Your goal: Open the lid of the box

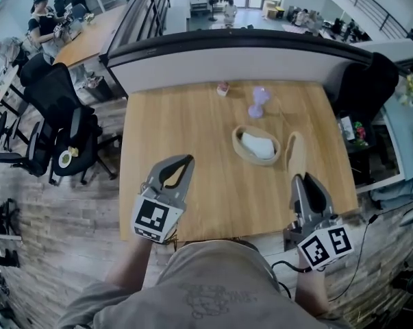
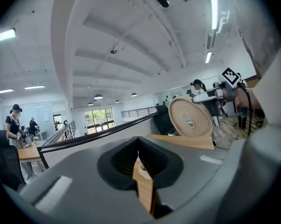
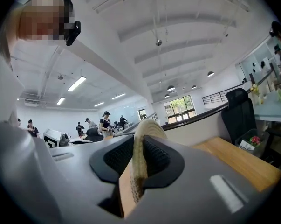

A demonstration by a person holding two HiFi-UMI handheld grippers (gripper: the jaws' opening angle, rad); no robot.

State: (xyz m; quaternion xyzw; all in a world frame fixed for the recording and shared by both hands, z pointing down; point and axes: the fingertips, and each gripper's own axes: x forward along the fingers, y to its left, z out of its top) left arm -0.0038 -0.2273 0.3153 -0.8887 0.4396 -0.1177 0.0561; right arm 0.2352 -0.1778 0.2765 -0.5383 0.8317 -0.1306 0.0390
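An oval woven box stands uncovered on the wooden table, with a white thing inside it. Its lid is off the box, standing on edge just to the box's right. My right gripper is shut on that lid, whose rim runs between the pads. In the left gripper view the lid shows its round underside, up in the air. My left gripper hovers over the table's near left part, shut and holding nothing.
A purple hourglass-shaped object and a small cup-like object stand near the table's far edge. A grey partition backs the table. Black office chairs stand to the left, another chair and a side shelf to the right.
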